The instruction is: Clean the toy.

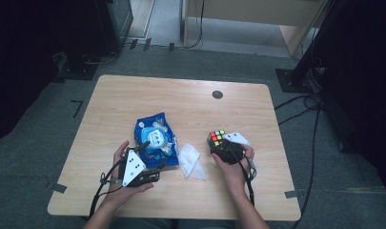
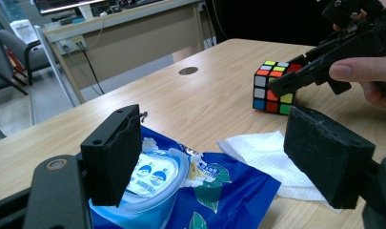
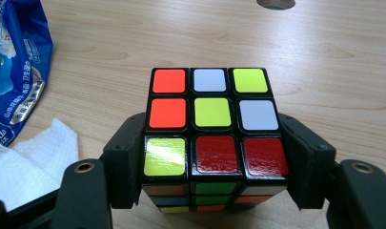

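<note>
**Cube bracketed, grip pending**

At about four o'clock from the table's centre sits the puzzle cube (image 3: pixel 212 138), resting on the wooden table (image 1: pixel 190 102). The right gripper (image 3: pixel 212 164) has its jaws standing on either flank of the cube's near rows; whether the pads already press on it I cannot tell, so I judge the approach done and the squeeze and lift left to do. At nine o'clock from the cube lies a white tissue (image 1: pixel 190 160), and beyond it a blue wipes pack (image 1: pixel 155 136). The left gripper (image 2: pixel 214 157) hovers over that pack with jaws apart, holding nothing.
</note>
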A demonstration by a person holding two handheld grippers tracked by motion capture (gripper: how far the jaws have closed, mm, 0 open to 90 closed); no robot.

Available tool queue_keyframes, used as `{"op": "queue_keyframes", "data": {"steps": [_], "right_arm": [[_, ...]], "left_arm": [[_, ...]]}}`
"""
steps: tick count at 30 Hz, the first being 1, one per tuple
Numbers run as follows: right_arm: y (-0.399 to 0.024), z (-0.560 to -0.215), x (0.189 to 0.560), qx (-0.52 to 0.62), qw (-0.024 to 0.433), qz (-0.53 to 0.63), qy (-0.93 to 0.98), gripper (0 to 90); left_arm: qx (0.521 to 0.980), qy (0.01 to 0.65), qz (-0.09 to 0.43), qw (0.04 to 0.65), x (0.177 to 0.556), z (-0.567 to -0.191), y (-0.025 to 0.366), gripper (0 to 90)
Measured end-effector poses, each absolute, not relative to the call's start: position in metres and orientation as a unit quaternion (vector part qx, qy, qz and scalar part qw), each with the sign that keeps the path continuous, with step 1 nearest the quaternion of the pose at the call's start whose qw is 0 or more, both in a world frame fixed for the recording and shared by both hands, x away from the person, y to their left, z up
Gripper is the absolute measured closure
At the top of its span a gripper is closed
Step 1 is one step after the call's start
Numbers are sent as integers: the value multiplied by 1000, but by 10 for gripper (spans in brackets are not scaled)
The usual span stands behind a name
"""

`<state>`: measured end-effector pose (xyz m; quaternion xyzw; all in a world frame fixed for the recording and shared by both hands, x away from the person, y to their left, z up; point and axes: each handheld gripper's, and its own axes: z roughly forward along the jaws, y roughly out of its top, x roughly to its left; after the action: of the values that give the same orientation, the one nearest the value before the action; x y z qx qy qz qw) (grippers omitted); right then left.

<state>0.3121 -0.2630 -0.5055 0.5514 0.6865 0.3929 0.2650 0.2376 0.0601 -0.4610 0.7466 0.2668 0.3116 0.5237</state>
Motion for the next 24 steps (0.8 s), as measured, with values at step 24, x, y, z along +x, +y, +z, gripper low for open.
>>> {"op": "queue_keyframes", "data": {"steps": [24], "right_arm": [[-304, -460, 268, 524, 279, 464, 657, 152]], "left_arm": [[731, 288, 289, 547, 245, -447, 65, 199]]}}
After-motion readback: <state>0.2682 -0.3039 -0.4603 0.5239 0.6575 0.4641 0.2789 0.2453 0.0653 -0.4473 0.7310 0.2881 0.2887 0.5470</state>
